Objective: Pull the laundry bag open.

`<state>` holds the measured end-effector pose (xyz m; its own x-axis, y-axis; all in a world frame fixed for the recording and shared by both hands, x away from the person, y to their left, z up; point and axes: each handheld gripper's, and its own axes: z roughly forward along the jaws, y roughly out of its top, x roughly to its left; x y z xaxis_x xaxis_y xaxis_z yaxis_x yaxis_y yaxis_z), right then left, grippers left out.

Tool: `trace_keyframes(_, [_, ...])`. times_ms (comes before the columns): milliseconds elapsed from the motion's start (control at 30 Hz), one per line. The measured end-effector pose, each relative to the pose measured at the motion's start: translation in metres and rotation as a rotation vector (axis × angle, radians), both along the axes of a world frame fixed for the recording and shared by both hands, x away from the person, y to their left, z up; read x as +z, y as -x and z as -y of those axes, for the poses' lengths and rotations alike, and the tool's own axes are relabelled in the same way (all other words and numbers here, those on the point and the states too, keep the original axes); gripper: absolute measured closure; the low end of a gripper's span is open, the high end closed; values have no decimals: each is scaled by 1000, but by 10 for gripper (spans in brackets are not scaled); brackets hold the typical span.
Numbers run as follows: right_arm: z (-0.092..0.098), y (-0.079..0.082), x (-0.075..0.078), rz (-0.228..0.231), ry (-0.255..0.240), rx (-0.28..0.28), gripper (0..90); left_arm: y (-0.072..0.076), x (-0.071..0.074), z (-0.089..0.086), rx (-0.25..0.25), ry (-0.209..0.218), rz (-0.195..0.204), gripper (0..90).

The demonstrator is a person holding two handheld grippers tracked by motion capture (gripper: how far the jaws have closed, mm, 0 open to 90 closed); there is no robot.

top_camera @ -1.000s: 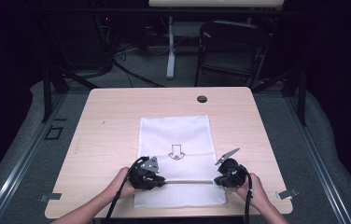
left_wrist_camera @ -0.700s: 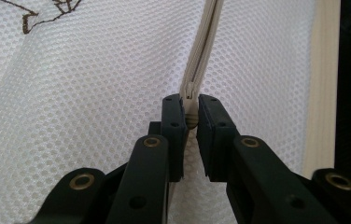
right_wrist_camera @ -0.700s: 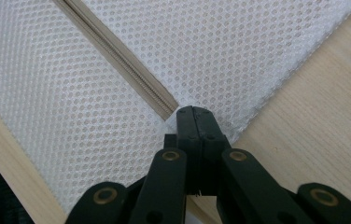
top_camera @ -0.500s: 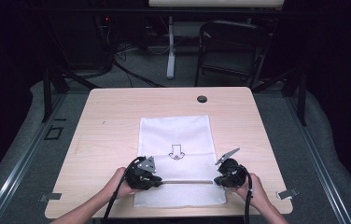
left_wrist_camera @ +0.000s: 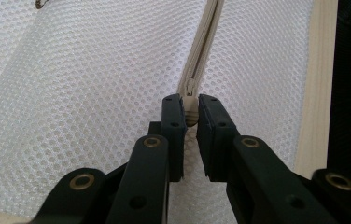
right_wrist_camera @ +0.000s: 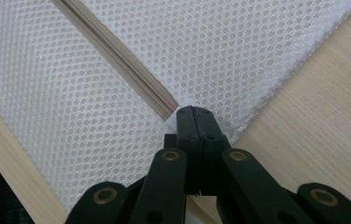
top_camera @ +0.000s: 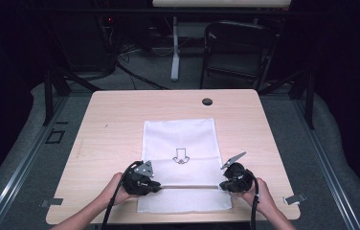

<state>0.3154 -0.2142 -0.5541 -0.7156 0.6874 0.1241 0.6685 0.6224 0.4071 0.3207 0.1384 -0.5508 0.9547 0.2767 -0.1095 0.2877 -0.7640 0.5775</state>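
Note:
A white mesh bag (top_camera: 178,136) with a printed arrow lies flat on the wooden table (top_camera: 111,120). A beige zipper (top_camera: 190,186) runs across it near the front edge. My left gripper (top_camera: 157,186) is at the zipper's left end. In the left gripper view its jaws (left_wrist_camera: 191,106) are shut on the zipper pull (left_wrist_camera: 190,116). At the zipper's right end my right gripper (top_camera: 223,185) is shut on the bag's mesh edge (right_wrist_camera: 183,100), where the zipper (right_wrist_camera: 117,60) stops. A hand holds each gripper from the table's near side.
A small black round cap (top_camera: 207,101) sits in the tabletop near the far edge. Behind the table stand a dark folding chair (top_camera: 235,48) and a white stand post (top_camera: 174,48). Bare wood lies left, right and beyond the bag.
The left gripper has crept slightly to the left along the zipper line. The right gripper has stayed where it was.

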Motion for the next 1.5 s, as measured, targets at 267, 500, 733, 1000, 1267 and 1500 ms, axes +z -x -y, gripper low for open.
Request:
trace_keyframes(267, [0,0,0,0,0,0,900,2,-1,-7,9,-27,5,814])
trace_keyframes(500, [0,0,0,0,-1,0,900,3,-1,-18,27,-29,4,814])
trace_keyframes(733, [1,-1,0,-13,-11,-2,900,2,-3,-15,29,-37,-2,813])
trace_keyframes(1000, [-14,4,7,43,-31,22,900,2,-3,-11,32,-24,-2,812])
trace_keyframes(1267, [-19,3,1,18,7,7,900,1,-1,4,13,-11,13,812])
trace_keyframes(1500, [-11,1,1,-1,43,-7,900,-3,-2,14,-13,-21,16,813])
